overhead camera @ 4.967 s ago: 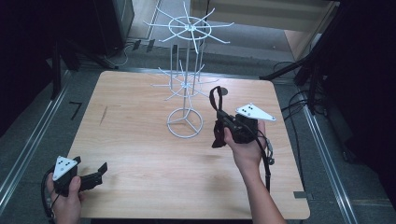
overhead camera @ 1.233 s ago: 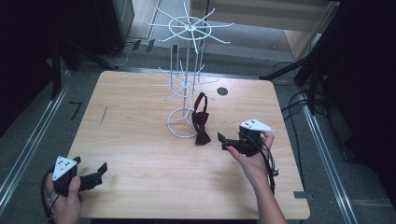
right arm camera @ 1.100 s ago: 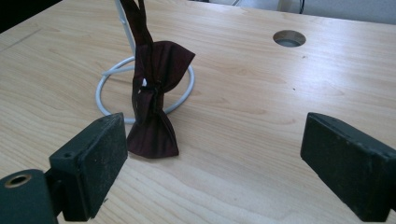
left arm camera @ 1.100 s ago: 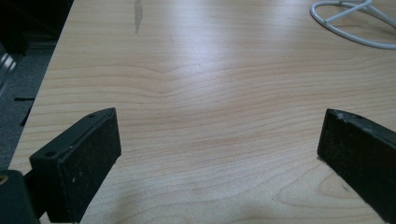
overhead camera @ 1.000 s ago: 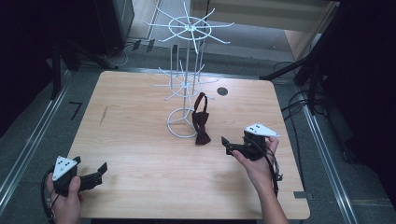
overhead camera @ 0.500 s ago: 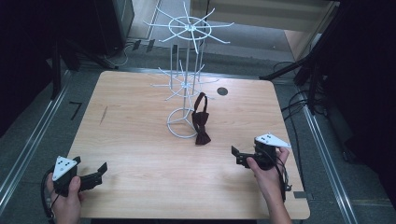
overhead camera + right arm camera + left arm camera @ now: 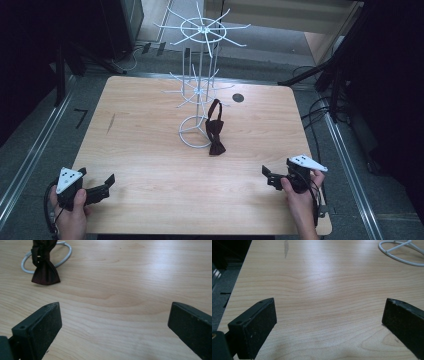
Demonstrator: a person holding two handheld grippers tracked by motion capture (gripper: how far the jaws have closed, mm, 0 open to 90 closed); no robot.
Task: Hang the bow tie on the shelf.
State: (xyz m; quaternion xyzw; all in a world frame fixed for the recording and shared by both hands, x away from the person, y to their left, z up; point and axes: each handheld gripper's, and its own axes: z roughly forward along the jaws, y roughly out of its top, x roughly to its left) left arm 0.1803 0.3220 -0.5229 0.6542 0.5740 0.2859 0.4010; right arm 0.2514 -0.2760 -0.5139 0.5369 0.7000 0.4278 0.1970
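Bow tie (image 7: 215, 131): hung by its strap from a lower arm of the rack (image 7: 200, 85), its dark red end resting on the table (image 7: 150, 160) at the right side of the rack's base ring (image 7: 192, 132); seen in the right gripper view (image 7: 45, 270) draped over the ring (image 7: 63, 253).
Right gripper (image 7: 270, 178): held low near the table's front right corner, jaws spread wide, nothing between them; bare wood is seen between the jaws (image 7: 113, 325).
Left gripper (image 7: 102, 184): held at the front left corner, jaws wide apart, nothing gripped (image 7: 328, 322).
Open room: a broad bare strip of tabletop is left between both grippers and the rack; the bow tie lies well apart from each.
Edges: both hands are placed close to the front edge; a small dark hole (image 7: 238, 98) is seen near the back edge.
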